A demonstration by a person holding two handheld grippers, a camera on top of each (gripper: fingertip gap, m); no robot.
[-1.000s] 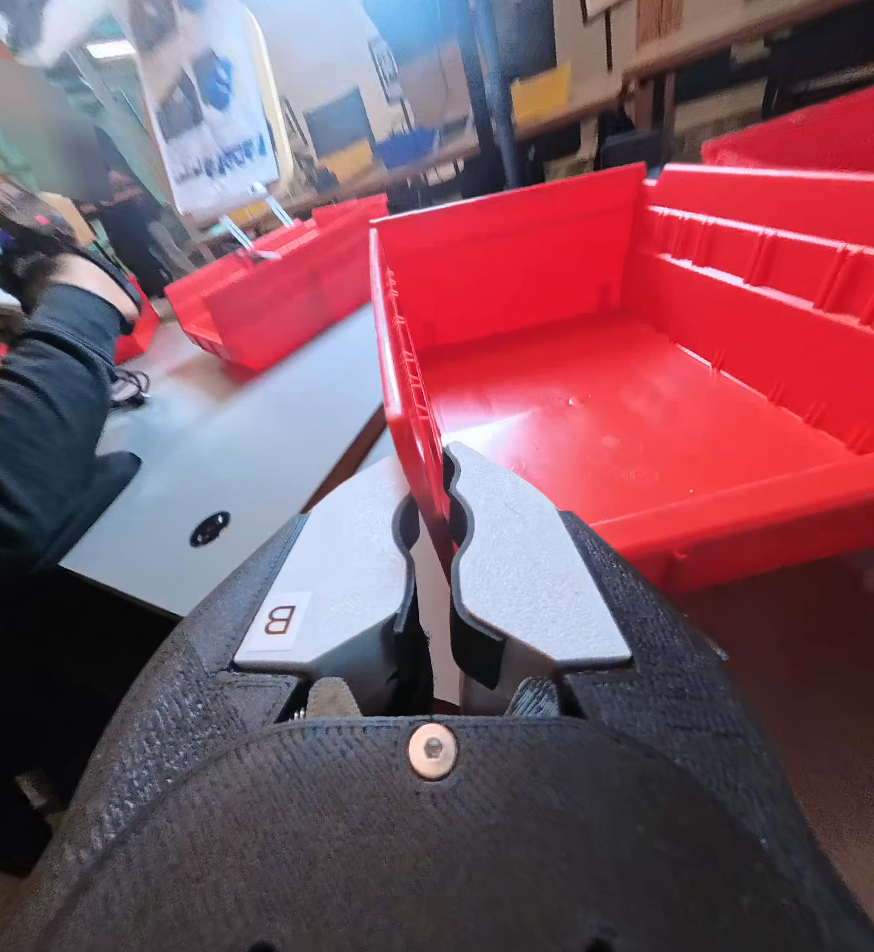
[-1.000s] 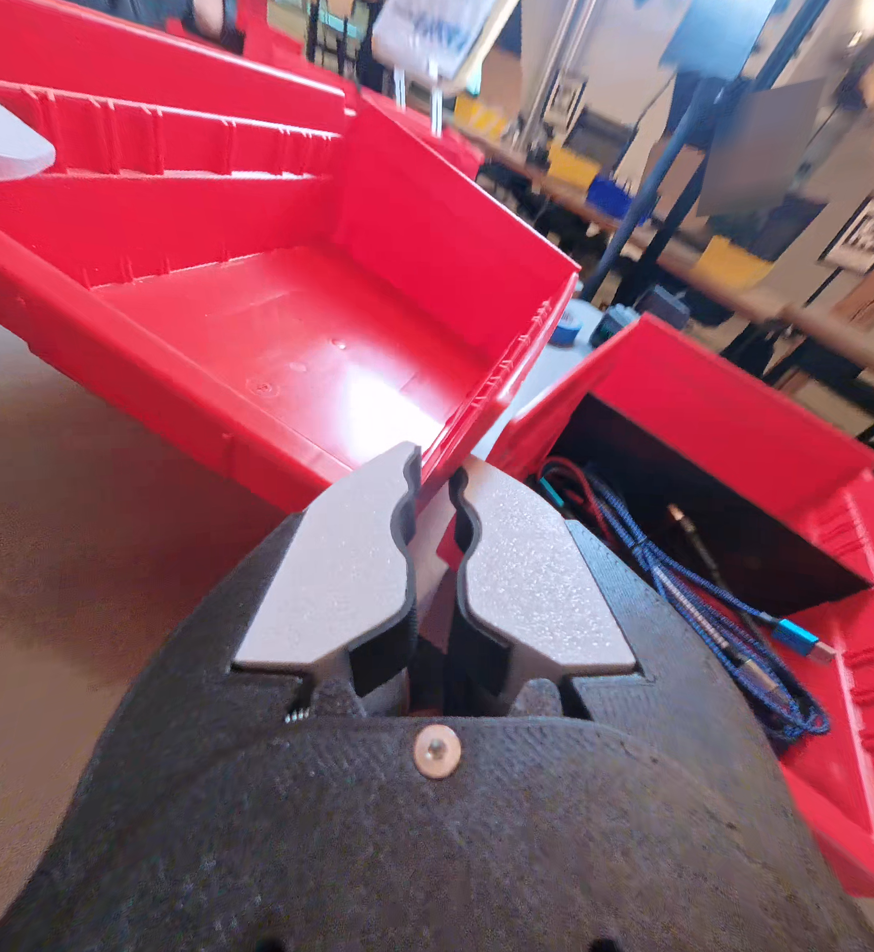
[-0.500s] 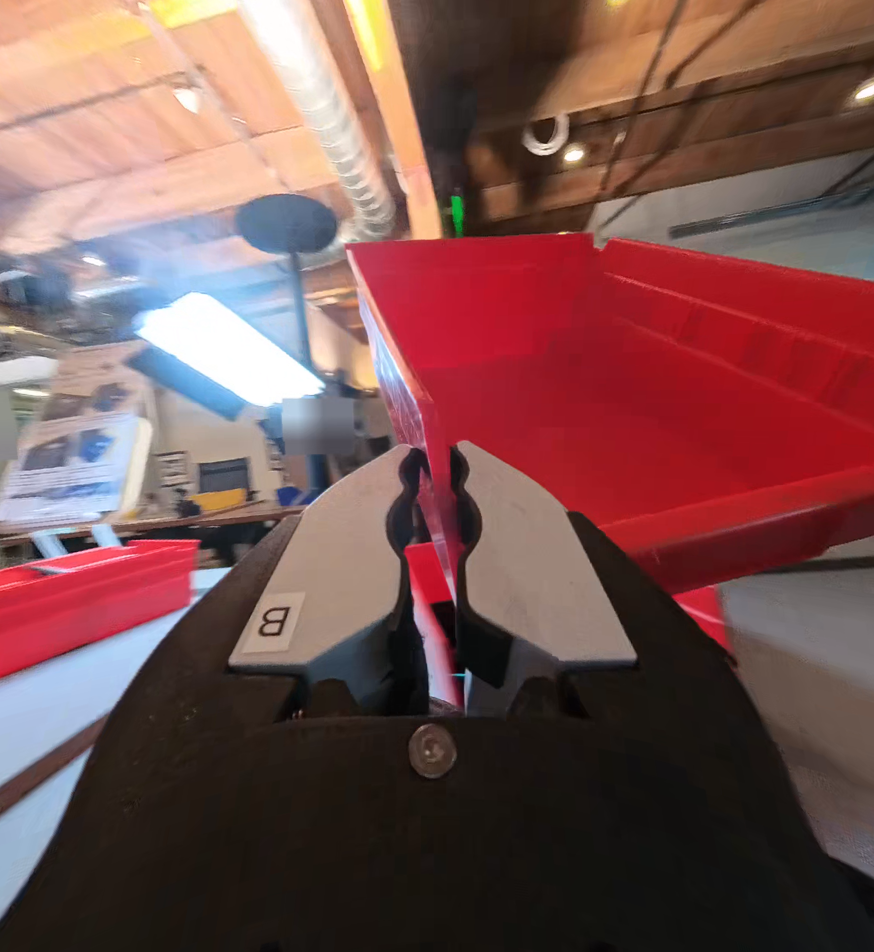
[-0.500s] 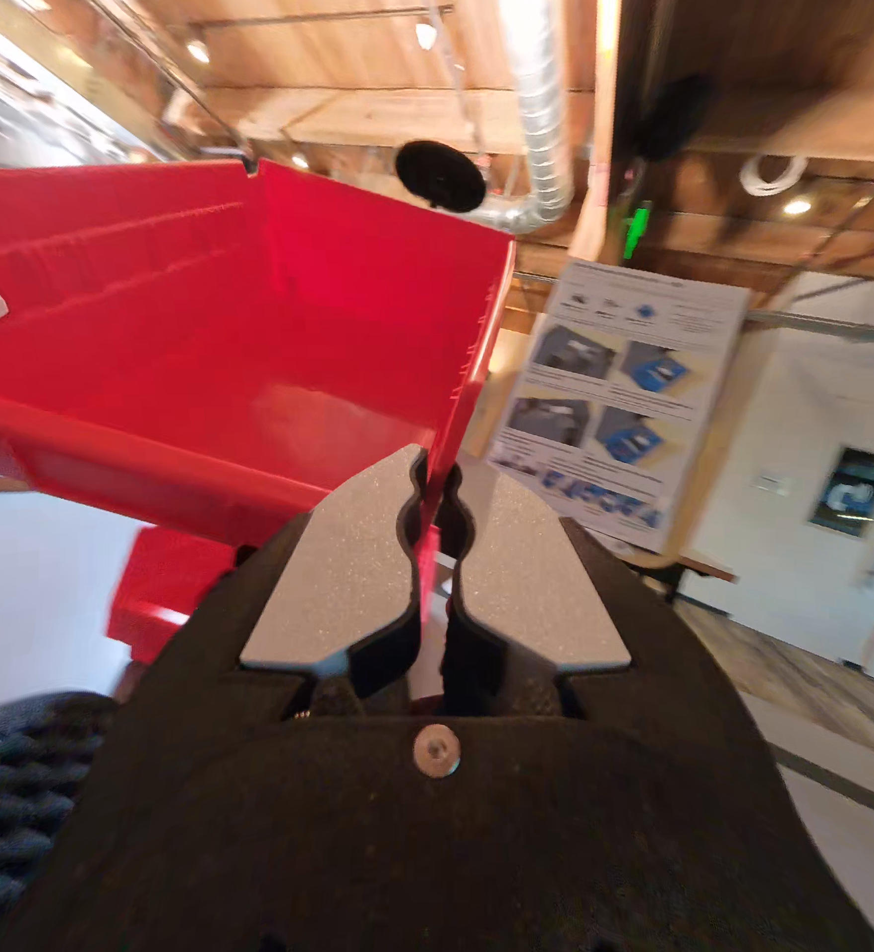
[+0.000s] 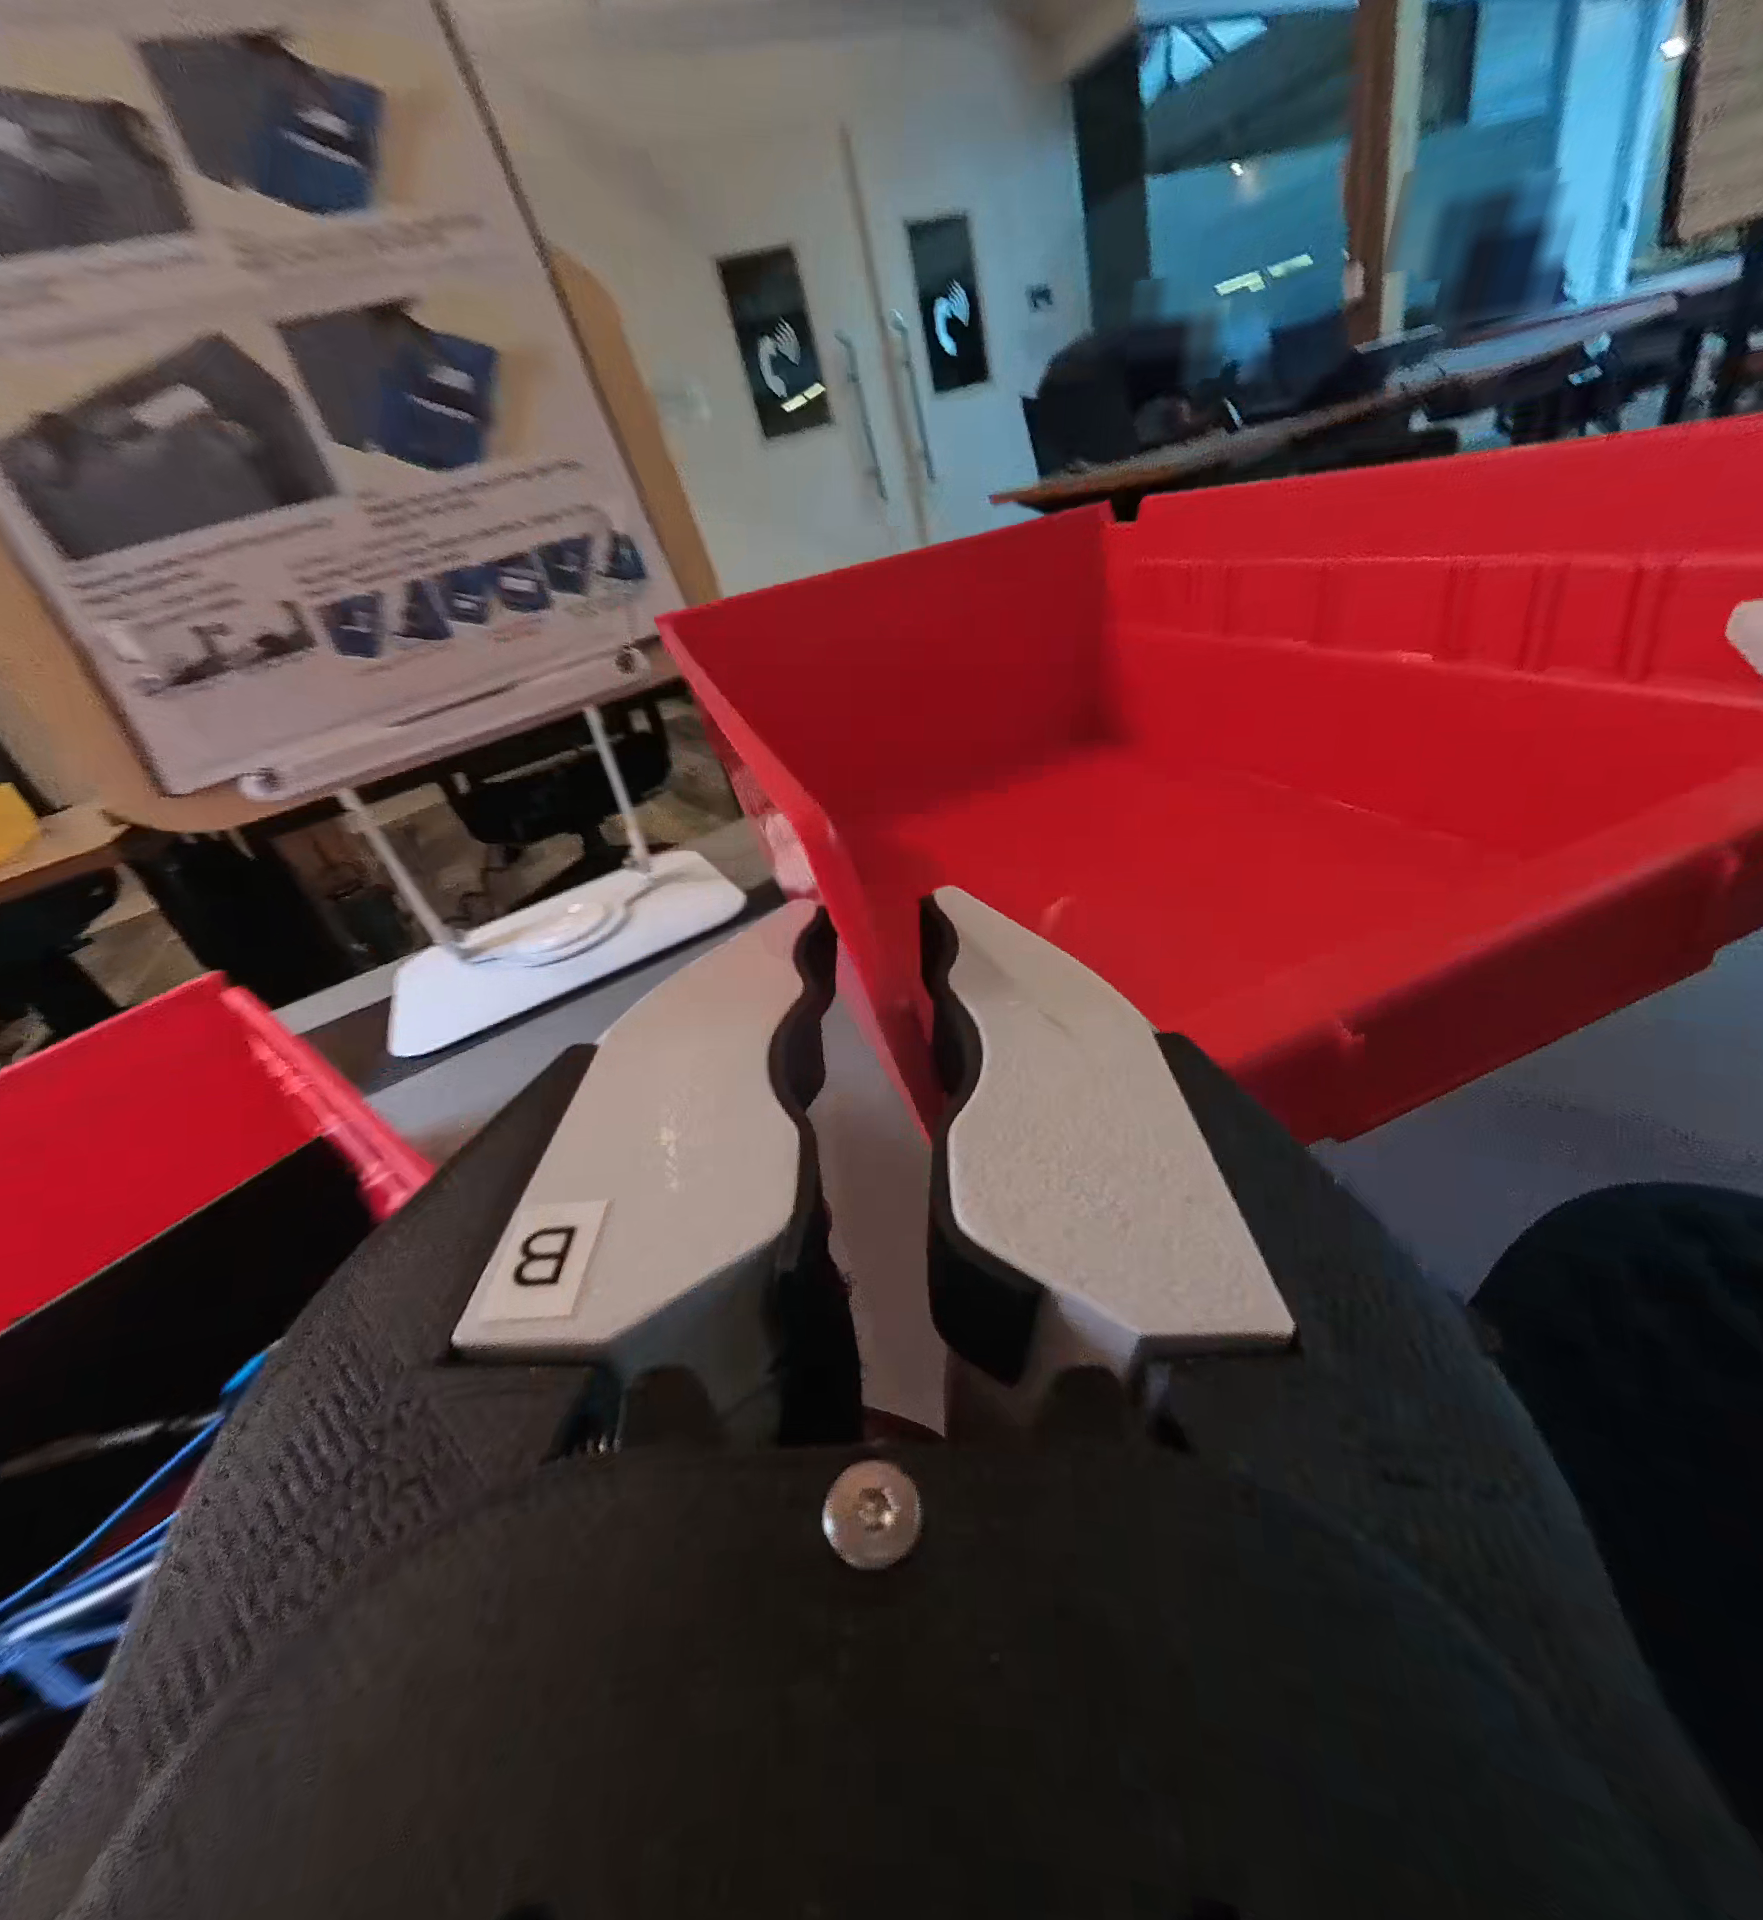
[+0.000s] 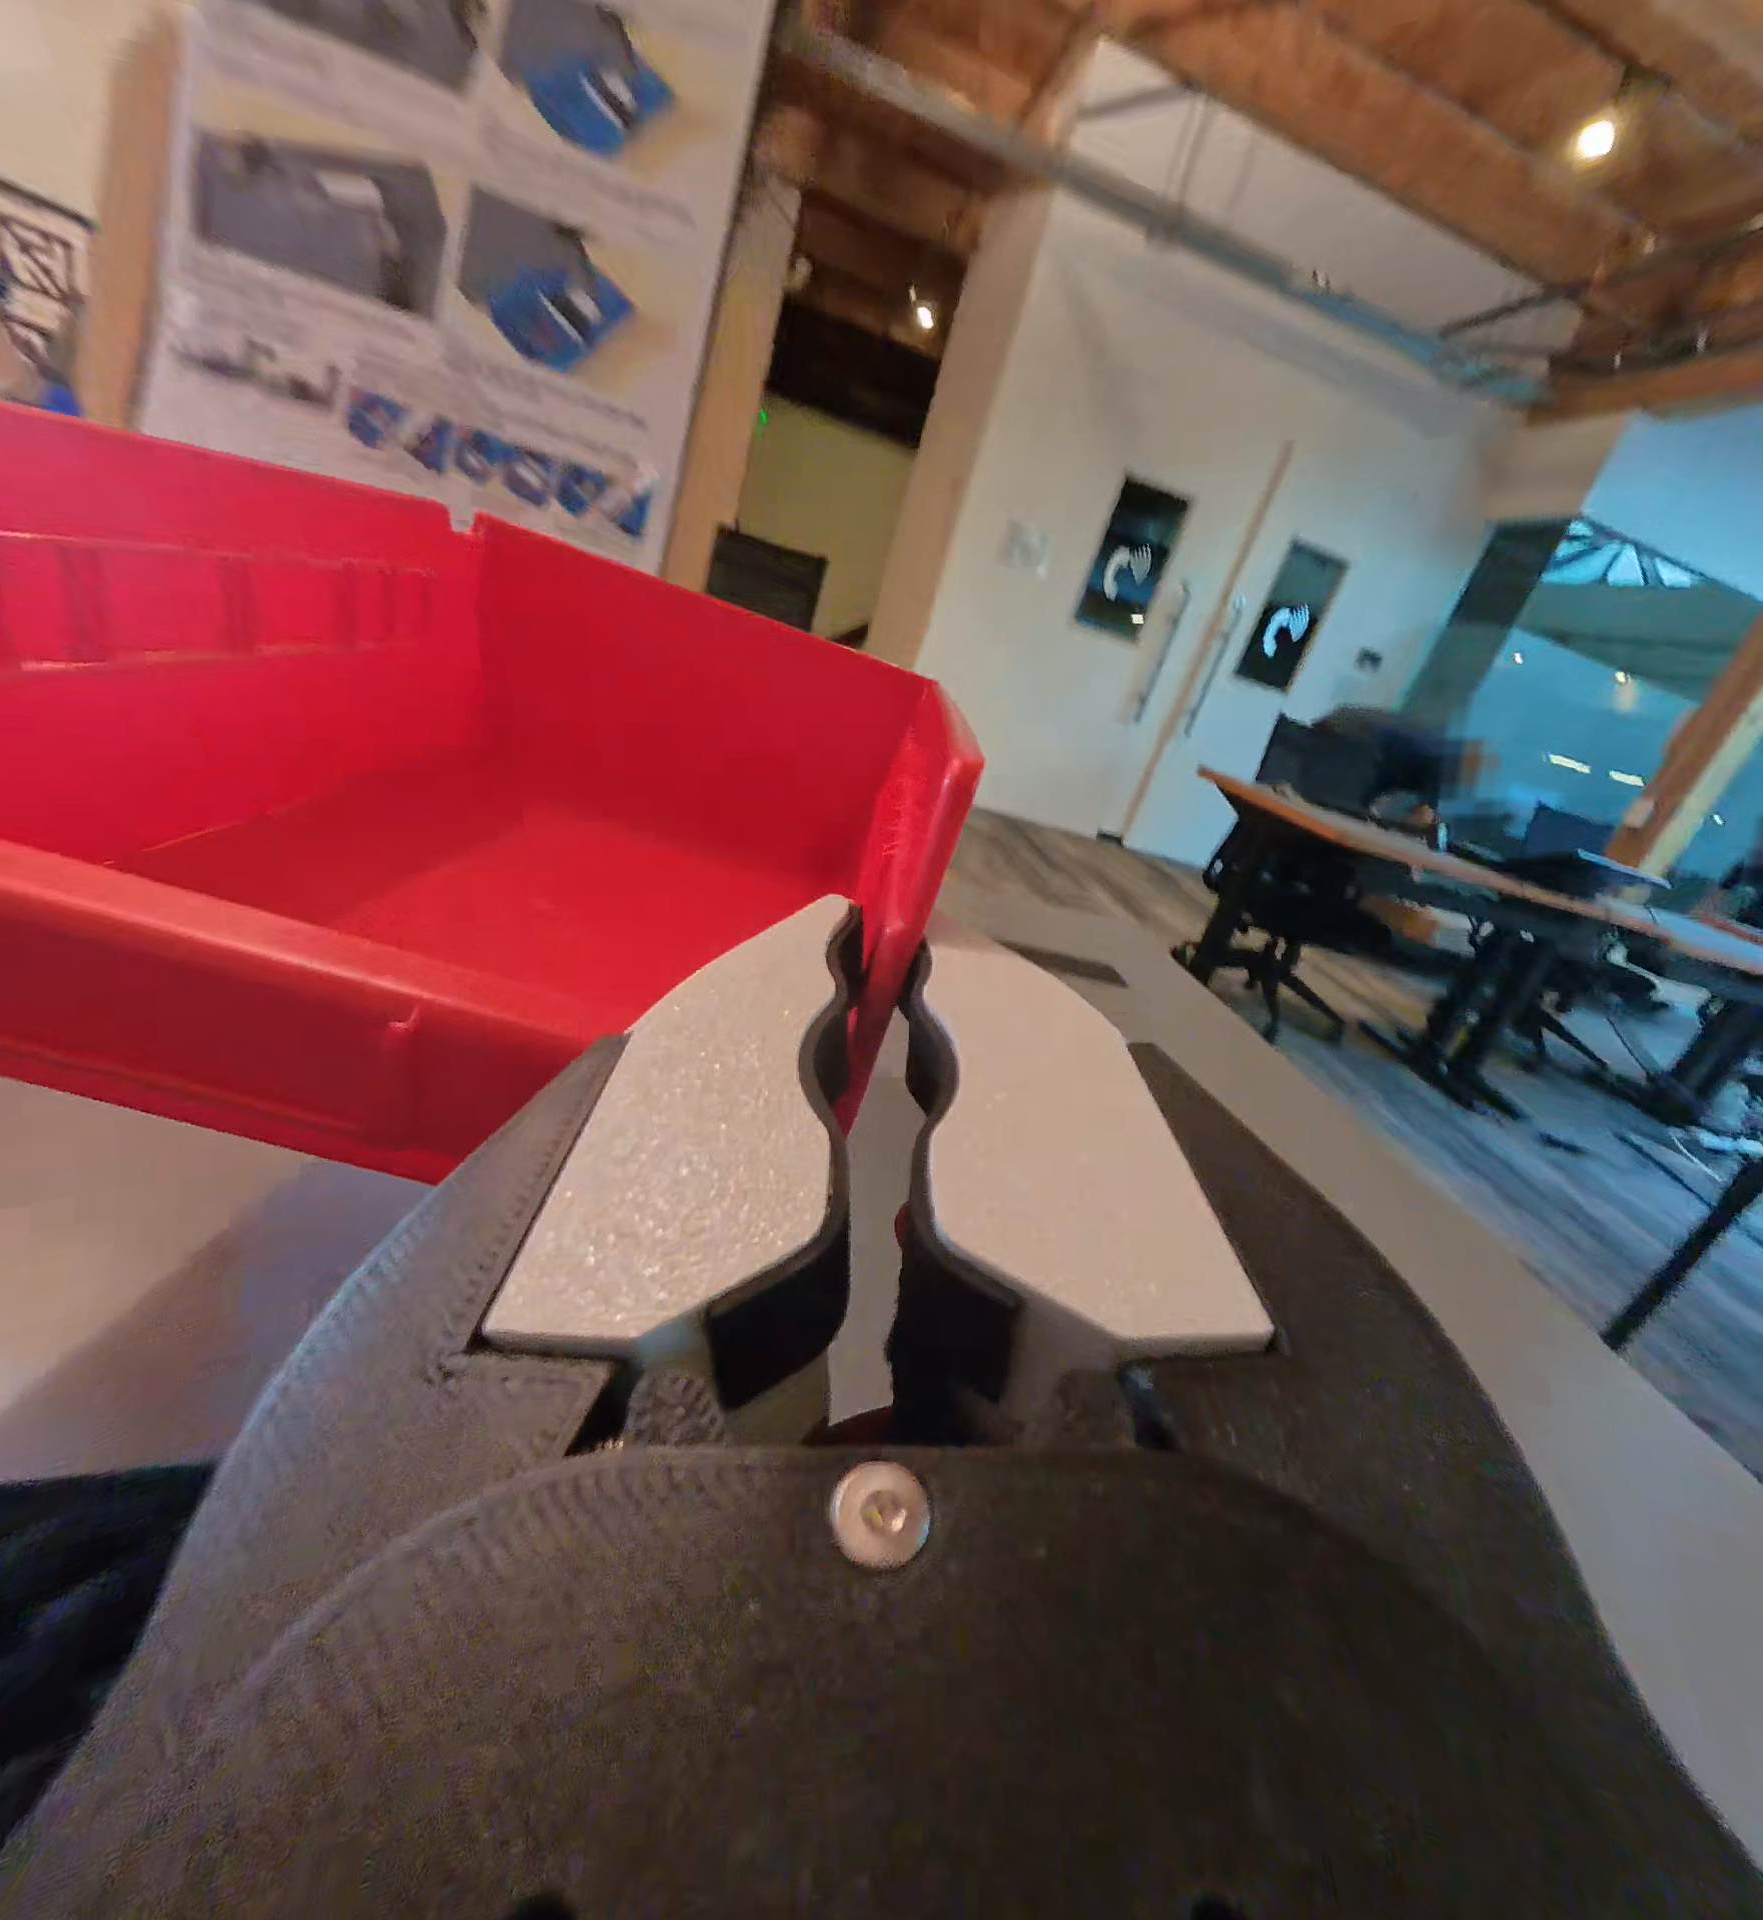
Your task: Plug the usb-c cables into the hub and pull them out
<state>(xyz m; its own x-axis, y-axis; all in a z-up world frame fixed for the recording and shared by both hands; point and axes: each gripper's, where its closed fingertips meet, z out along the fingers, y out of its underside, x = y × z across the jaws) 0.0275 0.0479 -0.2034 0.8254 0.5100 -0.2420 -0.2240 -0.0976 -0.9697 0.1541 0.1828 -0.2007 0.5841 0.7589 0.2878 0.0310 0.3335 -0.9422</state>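
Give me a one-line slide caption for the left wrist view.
Left gripper fingers pinch the empty red bin by its side wall, above a grey table.

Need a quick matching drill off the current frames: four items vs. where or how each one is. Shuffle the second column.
Items:
1. left tool
2. right tool
3. blue cables
4. poster board

States:
a. on a stand with a white base, in the background
b. clamped on the right end wall of the empty red bin
c. clamped on that bin's left end wall
d. lying in the second red bin

Pairs: 1-c, 2-b, 3-d, 4-a
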